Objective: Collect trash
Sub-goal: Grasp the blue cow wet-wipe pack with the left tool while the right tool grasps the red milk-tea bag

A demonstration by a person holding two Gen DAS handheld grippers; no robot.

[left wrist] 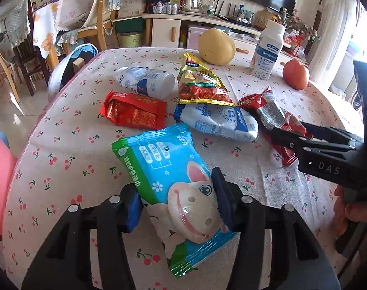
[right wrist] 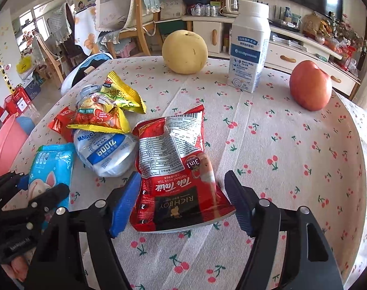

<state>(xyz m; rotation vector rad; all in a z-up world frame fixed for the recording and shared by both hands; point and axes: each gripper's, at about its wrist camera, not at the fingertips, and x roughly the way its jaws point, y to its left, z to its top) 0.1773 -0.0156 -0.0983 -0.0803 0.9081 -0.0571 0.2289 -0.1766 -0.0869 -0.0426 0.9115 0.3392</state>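
Several wrappers lie on the cherry-print tablecloth (left wrist: 69,149). My left gripper (left wrist: 177,199) is open, its fingers on either side of a blue-green wet-wipe pack (left wrist: 164,169), which also shows in the right wrist view (right wrist: 51,169). My right gripper (right wrist: 181,199) is open around the near end of a red milk-tea packet (right wrist: 176,169), which also shows in the left wrist view (left wrist: 273,116). Beyond lie a white-blue pouch (left wrist: 219,120), a yellow-red wrapper (left wrist: 200,84), a red packet (left wrist: 135,111) and a lying white bottle (left wrist: 147,82).
A yellow pear (right wrist: 184,52), an upright milk bottle (right wrist: 248,46) and a red apple (right wrist: 310,88) stand at the table's far side. A pink bin (right wrist: 4,145) stands left of the table. Chairs and a cabinet are behind.
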